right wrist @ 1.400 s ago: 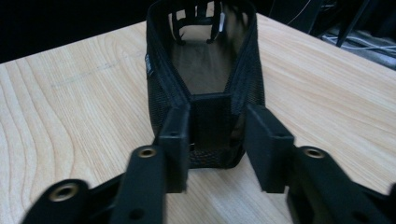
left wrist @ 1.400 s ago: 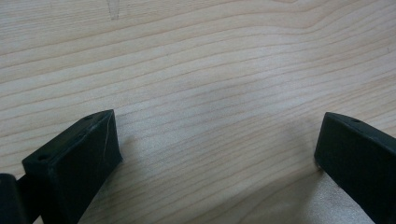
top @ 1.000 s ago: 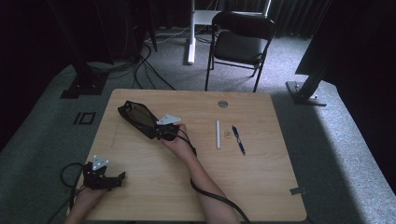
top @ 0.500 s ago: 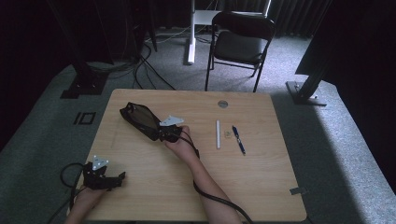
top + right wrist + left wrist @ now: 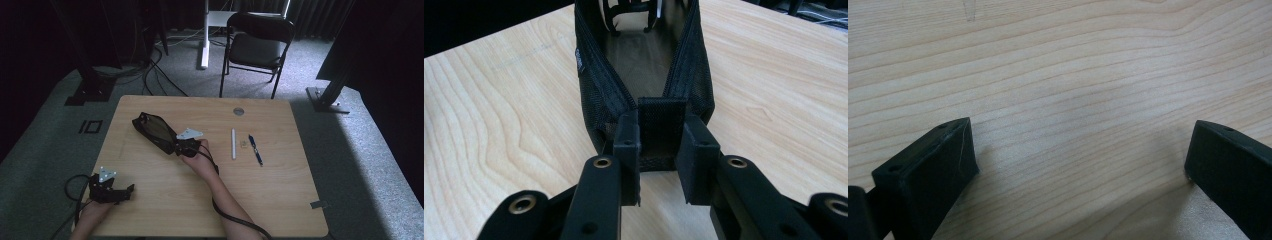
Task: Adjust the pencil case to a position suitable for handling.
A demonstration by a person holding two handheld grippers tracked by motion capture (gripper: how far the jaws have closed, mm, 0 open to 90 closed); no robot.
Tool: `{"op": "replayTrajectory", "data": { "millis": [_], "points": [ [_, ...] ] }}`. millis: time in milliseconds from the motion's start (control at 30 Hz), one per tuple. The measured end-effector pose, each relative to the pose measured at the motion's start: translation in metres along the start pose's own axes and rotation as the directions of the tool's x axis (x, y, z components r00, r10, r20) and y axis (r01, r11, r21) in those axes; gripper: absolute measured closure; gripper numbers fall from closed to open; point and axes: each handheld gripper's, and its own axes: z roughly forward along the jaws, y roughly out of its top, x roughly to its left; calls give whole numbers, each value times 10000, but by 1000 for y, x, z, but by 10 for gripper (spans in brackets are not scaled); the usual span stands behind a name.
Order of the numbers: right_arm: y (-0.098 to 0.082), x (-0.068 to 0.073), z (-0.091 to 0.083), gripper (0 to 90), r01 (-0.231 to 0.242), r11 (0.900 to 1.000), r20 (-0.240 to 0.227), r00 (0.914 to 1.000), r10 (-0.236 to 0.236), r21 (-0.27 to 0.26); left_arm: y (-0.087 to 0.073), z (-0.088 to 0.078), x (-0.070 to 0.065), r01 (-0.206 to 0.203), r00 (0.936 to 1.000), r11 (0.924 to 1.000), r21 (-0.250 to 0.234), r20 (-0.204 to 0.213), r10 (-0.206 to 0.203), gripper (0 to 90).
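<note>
A black mesh pouch [image 5: 153,130] lies unzipped on the wooden table [image 5: 280,200], left of the middle. My right gripper [image 5: 176,148] is shut on the fabric tab at the pouch's near end [image 5: 661,131], and the open pouch [image 5: 644,60] stretches away from the jaws. At the table's front left corner my left gripper [image 5: 126,191] rests low over bare wood [image 5: 1073,100], jaws wide open with nothing between them. A white pen [image 5: 233,143] and a blue pen [image 5: 255,149] lie right of the pouch, with a small tan bit [image 5: 243,144] between them.
A round grey grommet [image 5: 238,111] sits near the table's far edge. A black folding chair [image 5: 256,47] stands beyond the table on the carpet. Cables trail from both grippers off the near edge.
My right gripper has dragged the pouch a little to the right across the table. The left gripper has kept still.
</note>
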Motion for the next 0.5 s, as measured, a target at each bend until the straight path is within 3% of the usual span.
{"op": "replayTrajectory", "data": {
  "millis": [500],
  "points": [
    [-15, -3, -27, 732, 20, 10000, 202, 9998, -20, -7, 0, 0, 0, 2, 10000, 10000, -3, 3, -2, 3]
  ]
}}
